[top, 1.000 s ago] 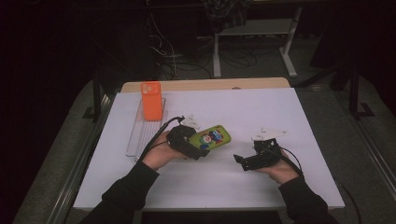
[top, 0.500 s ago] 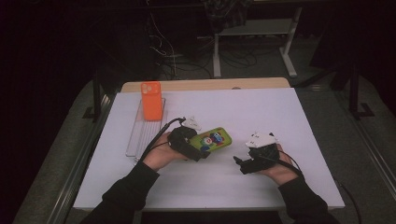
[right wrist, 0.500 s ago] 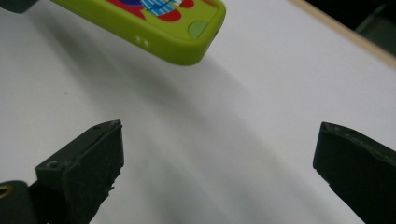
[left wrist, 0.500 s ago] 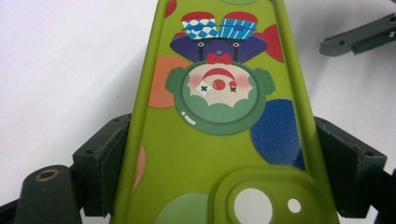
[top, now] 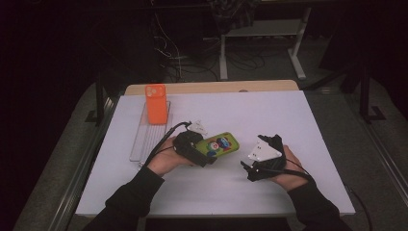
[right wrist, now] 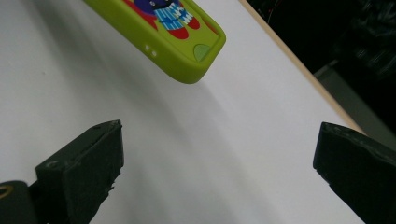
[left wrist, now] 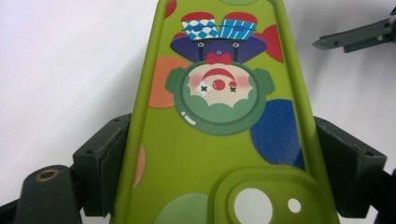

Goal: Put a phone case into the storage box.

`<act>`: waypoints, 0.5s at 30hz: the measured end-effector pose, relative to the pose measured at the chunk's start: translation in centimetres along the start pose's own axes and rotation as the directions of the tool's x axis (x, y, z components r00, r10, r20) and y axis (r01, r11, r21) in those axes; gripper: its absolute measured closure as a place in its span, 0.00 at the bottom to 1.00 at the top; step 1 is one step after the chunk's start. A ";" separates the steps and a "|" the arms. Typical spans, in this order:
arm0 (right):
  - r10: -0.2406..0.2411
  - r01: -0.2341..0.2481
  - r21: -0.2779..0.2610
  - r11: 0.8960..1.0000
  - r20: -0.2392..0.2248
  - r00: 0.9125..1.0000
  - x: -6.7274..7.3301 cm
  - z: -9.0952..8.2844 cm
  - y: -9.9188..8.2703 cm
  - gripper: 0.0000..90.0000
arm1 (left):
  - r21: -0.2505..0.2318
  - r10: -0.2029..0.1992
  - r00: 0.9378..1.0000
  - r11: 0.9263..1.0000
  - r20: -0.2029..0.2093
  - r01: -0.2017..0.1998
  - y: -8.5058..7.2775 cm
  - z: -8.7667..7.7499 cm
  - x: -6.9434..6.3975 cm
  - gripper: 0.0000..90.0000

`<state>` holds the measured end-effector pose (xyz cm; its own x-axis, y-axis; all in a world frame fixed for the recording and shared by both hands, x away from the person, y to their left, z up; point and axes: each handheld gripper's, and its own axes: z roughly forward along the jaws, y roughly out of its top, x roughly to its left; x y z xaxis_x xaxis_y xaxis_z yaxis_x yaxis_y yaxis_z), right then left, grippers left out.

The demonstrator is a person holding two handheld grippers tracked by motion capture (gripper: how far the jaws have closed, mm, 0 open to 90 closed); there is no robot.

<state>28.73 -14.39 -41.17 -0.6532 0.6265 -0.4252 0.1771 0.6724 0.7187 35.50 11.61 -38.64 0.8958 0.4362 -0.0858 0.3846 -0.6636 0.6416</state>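
Two left gripper (left wrist: 219,168) fingers (left wrist: 100,163) tight on the green phone case (left wrist: 219,116); right gripper (right wrist: 219,172) fingers (right wrist: 84,172) wide apart, empty.

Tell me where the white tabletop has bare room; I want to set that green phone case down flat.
Bare: the far right of the table, beyond the right gripper, and the near strip in front of both hands. Crowded: the left side, where the orange case stands on a clear rack, and the middle around the green case in the left gripper.

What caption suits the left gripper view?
Left gripper clamps a green cartoon phone case by its long edges above the white table.
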 end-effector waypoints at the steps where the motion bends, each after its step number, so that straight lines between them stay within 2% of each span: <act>1: -0.035 0.035 -0.001 0.999 0.013 0.999 0.1 0.0 0.0 0.01 | -0.001 -0.002 1.000 1.000 0.002 0.002 0.0 0.0 0.0 0.17; 3: -0.097 0.097 0.007 0.995 0.032 0.995 0.4 0.1 0.1 0.01 | -0.004 -0.007 1.000 1.000 0.005 0.007 0.0 0.0 0.0 0.17; 5: -0.142 0.142 0.006 0.990 0.047 0.989 0.6 0.1 0.1 0.01 | -0.025 -0.033 0.999 0.999 0.008 0.034 0.0 0.2 -0.2 0.17; 13: -0.242 0.243 0.002 0.970 0.109 0.964 1.6 0.0 0.4 0.01 | -0.019 -0.030 0.999 0.999 0.013 0.031 0.0 0.1 -0.2 0.17; 15: -0.273 0.274 0.006 0.962 0.120 0.955 1.8 0.0 0.5 0.01 | -0.017 -0.024 1.000 1.000 0.012 0.025 0.0 0.1 -0.1 0.17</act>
<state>27.60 -12.91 -41.60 -0.5837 0.4616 -0.6680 -0.0046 0.8208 0.5712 35.41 11.47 -38.71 0.8887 0.4450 -0.1105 0.4027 -0.6424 0.6520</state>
